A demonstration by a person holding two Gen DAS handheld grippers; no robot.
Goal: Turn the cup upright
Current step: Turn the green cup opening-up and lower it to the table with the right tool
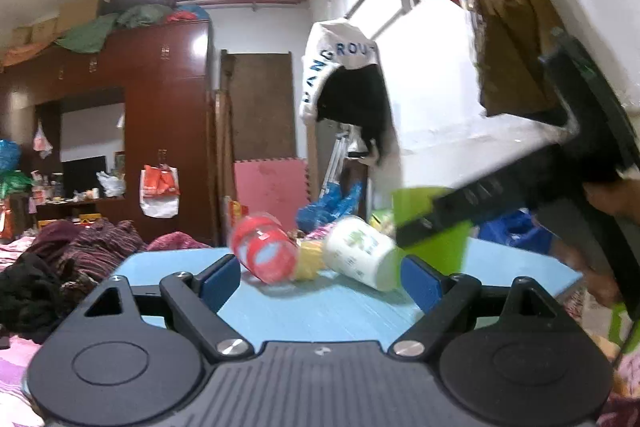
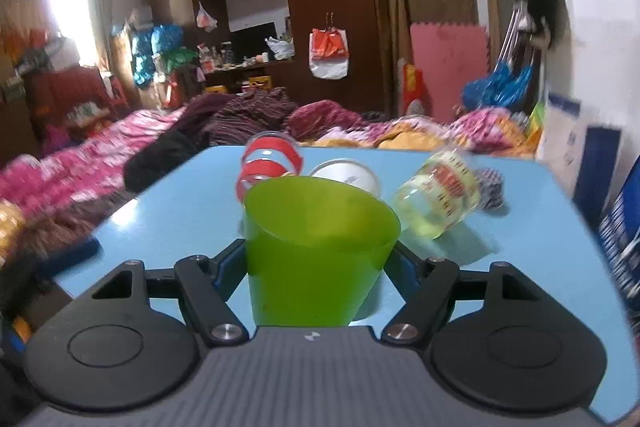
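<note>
1. The blue table (image 2: 540, 247) carries everything; bedding lies just beyond its far edge.
2. The right gripper (image 2: 316, 263) has its jaws closed on the green cup (image 2: 316, 247), which it holds with the mouth tilted up over the table's near part.
3. The left gripper (image 1: 320, 275) hangs low over the table, jaws wide and holding nothing.
4. A white bottle (image 1: 360, 253) lies on its side, touching a red-banded jar (image 1: 264, 247).
5. A yellow-filled jar (image 2: 440, 199) lies tilted right of the cup.
</note>
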